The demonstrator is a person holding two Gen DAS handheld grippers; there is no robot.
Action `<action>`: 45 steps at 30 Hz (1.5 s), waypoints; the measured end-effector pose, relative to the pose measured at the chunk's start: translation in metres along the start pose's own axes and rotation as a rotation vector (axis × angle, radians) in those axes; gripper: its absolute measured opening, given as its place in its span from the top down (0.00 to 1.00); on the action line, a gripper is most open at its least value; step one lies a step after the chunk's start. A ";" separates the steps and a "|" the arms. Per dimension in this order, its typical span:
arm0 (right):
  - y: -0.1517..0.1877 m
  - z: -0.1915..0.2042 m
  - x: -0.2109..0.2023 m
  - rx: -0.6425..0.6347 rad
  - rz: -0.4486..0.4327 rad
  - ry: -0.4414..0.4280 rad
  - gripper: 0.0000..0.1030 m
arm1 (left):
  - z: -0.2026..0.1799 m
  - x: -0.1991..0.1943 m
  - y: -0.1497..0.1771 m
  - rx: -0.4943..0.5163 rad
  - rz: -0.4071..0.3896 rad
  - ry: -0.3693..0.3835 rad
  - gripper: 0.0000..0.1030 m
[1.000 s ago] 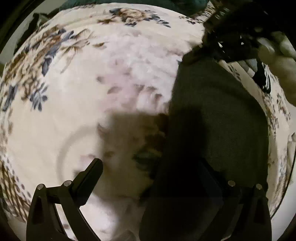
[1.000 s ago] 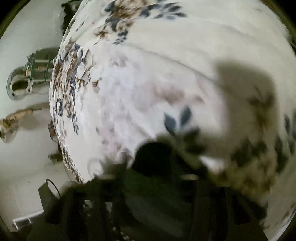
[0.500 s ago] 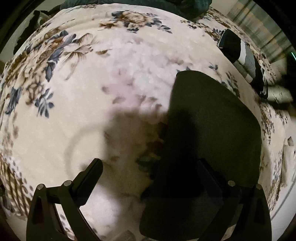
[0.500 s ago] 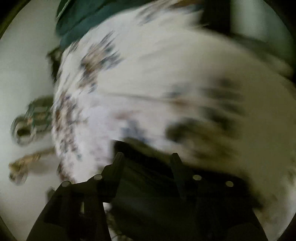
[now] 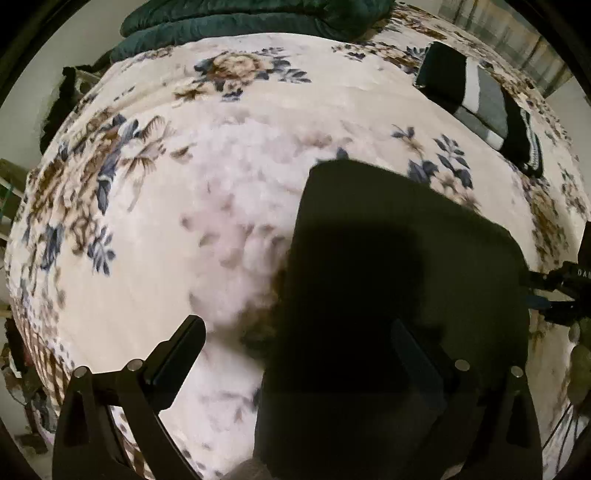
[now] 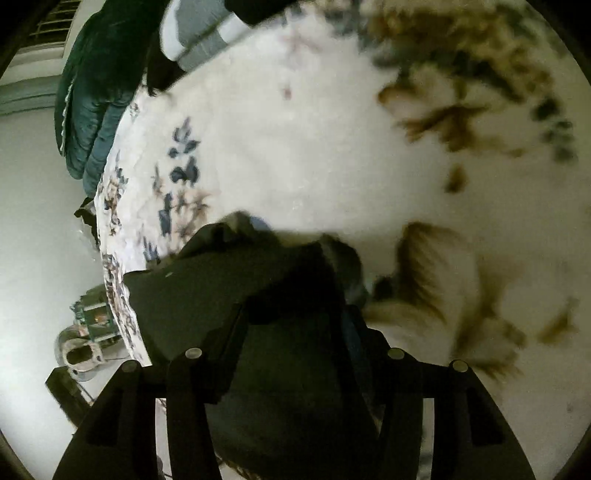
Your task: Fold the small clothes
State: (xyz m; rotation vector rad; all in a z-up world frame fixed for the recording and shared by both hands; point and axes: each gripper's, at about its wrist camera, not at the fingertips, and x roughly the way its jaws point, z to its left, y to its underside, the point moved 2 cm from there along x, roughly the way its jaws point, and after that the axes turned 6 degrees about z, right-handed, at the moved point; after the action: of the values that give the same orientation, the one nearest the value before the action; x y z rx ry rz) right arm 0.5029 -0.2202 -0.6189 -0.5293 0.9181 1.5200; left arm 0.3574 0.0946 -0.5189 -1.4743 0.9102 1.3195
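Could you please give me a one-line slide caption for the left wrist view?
Open left claw above a dark folded garment on a floral blanket.

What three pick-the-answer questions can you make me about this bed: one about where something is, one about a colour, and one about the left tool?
1. Where does the striped folded garment lie?
A) on top of the dark garment
B) on the flowery blanket, apart from the dark garment
C) on the floor

2. What colour is the quilt at the far end of the bed?
A) red
B) yellow
C) dark green

3. How is the left tool?
A) open, gripping nothing
B) shut on the striped garment
C) shut on the quilt

Answers:
1 B: blanket shows between the two garments.
2 C: it looks deep green.
3 A: its jaws stand wide apart.
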 end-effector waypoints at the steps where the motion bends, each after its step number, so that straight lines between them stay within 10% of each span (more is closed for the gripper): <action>1: -0.001 0.003 0.002 -0.007 -0.023 -0.013 0.63 | 0.000 0.000 -0.005 -0.008 -0.006 -0.010 0.00; 3: -0.003 0.011 -0.005 -0.025 -0.082 0.002 0.87 | 0.002 0.000 -0.013 -0.027 -0.015 -0.019 0.00; 10: -0.010 0.029 -0.014 -0.086 -0.146 0.059 0.90 | 0.005 0.007 -0.031 -0.047 -0.017 -0.030 0.00; 14: 0.004 0.004 -0.033 -0.032 -0.085 0.045 0.63 | 0.009 -0.005 -0.018 -0.047 -0.015 -0.007 0.00; 19: 0.087 -0.060 -0.070 0.157 -0.037 0.038 0.60 | 0.022 -0.014 0.022 -0.058 0.022 0.007 0.00; 26: 0.197 -0.091 -0.016 0.517 0.023 -0.258 0.47 | 0.039 -0.011 0.072 -0.140 0.106 0.014 0.00; 33: 0.189 -0.089 0.036 0.677 -0.132 -0.335 0.39 | 0.039 -0.015 0.076 -0.167 0.101 0.033 0.00; 34: 0.187 -0.086 0.037 0.672 -0.152 -0.337 0.62 | 0.039 -0.016 0.076 -0.170 0.098 0.037 0.00; 36: 0.180 -0.070 0.028 0.556 -0.199 -0.358 0.77 | 0.041 -0.019 0.077 -0.177 0.085 0.050 0.00; 40: 0.179 -0.031 -0.001 0.213 -0.284 -0.543 0.81 | 0.048 -0.021 0.080 -0.188 0.067 0.070 0.00; 44: 0.170 -0.070 0.033 0.262 -0.164 -0.277 0.75 | 0.056 -0.016 0.086 -0.209 0.086 0.069 0.00; 45: 0.174 -0.080 0.036 0.314 -0.154 -0.330 0.71 | 0.058 -0.015 0.087 -0.217 0.090 0.072 0.00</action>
State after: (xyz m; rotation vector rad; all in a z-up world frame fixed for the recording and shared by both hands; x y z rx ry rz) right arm 0.3144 -0.2553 -0.6506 -0.1134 0.8160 1.2469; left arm 0.2554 0.1230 -0.5176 -1.6730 0.9117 1.4769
